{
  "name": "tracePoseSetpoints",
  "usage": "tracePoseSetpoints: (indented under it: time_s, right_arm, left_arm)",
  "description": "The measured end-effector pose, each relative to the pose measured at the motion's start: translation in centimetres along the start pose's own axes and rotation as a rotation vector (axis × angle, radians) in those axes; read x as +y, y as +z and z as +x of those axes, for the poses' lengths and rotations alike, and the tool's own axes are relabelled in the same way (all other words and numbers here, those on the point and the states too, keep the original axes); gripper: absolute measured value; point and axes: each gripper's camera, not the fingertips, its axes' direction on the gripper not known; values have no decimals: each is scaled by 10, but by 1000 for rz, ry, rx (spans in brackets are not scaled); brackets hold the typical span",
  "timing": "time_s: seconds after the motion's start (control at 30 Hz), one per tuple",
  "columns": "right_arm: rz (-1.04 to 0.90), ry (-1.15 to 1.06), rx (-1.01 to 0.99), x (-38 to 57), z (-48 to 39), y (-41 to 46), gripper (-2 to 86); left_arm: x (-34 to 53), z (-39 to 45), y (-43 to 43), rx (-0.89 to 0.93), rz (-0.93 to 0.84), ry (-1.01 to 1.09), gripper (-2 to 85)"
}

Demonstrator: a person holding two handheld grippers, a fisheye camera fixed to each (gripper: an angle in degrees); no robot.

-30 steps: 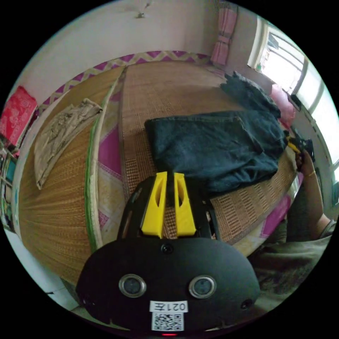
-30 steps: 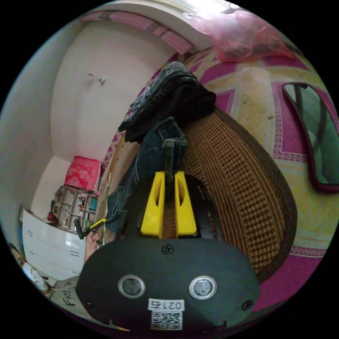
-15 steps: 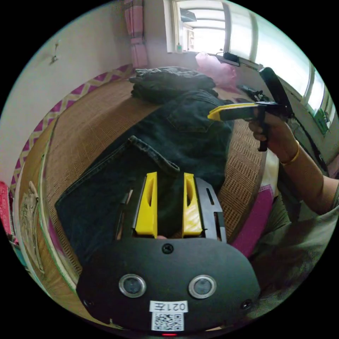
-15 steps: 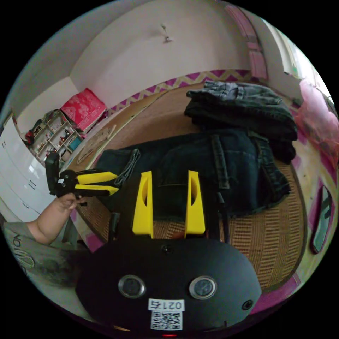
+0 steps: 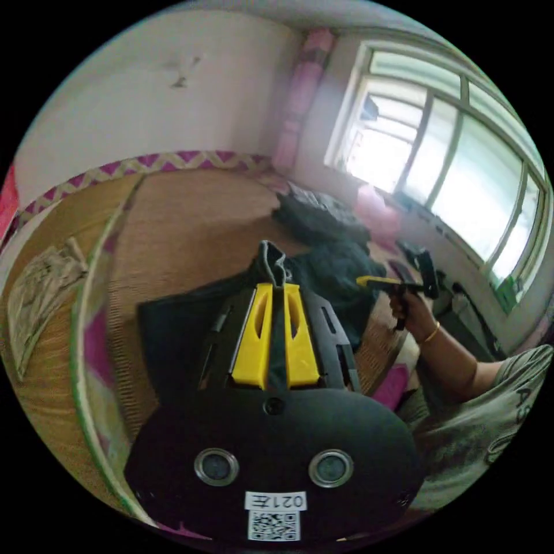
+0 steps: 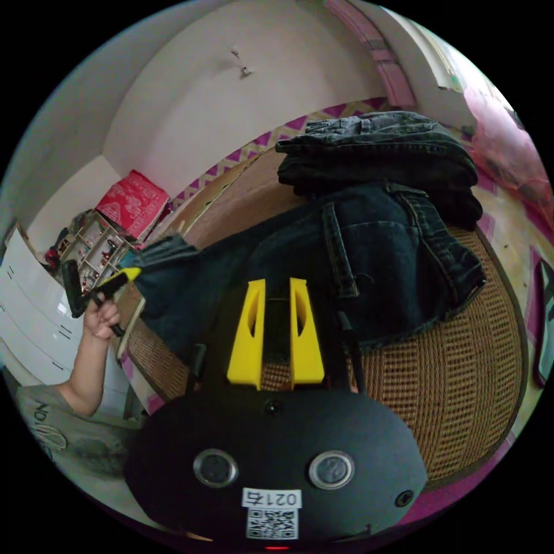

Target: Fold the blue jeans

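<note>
The blue jeans [image 6: 369, 248] lie spread across the woven mat [image 6: 461, 369] near its front edge, the waistband end toward the mat's right corner, touching a folded pile of darker jeans [image 6: 375, 150] behind it. In the left gripper view the left gripper [image 5: 276, 288] has its yellow jaws clenched on a bunched fold of the jeans [image 5: 271, 262], the cloth lifted into a peak above the tips. The right gripper view shows the same grasp from the side: the left gripper [image 6: 131, 272] in a hand [image 6: 101, 317], with the leg end of the denim drawn up to it off the mat's left front edge.

The right gripper [image 6: 276, 285] in its own view has jaws close together but with a gap between them, nothing pinched, held over the jeans' near edge. In the left gripper view the right gripper [image 5: 369, 281] hangs beside the jeans' waist end; whether its jaws touch cloth there I cannot tell.

The left gripper view alone takes in the window [image 5: 438, 173] and a beige garment [image 5: 34, 294] at the far left edge of the mat; the right gripper view takes in a red box [image 6: 133, 202] and white drawers [image 6: 29, 311]
</note>
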Motion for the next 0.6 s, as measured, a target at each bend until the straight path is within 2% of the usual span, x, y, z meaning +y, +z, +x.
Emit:
tracePoseSetpoints:
  time_s: [0.1,0.2,0.27,0.3,0.47,0.6]
  right_arm:
    - [1,8,-12,1,-6,-2,74]
    - [-7,-11,11,3,-20,-2,81]
    - [-13,-27,36,5,-31,-1,84]
    - [-17,-37,53,6,-39,1,85]
    - [-34,-46,102,11,-64,6,88]
    - [-62,-103,80,15,-89,6,108]
  left_arm:
    - [1,-73,-111,-87,161,-117,-5]
    - [27,-146,-206,-292,247,-256,-7]
    - [50,-191,-239,-380,237,-377,-7]
    - [66,-225,-244,-396,157,-461,-7]
    - [134,-313,-212,-294,-47,-681,-5]
    - [139,-326,-244,-175,89,-745,3]
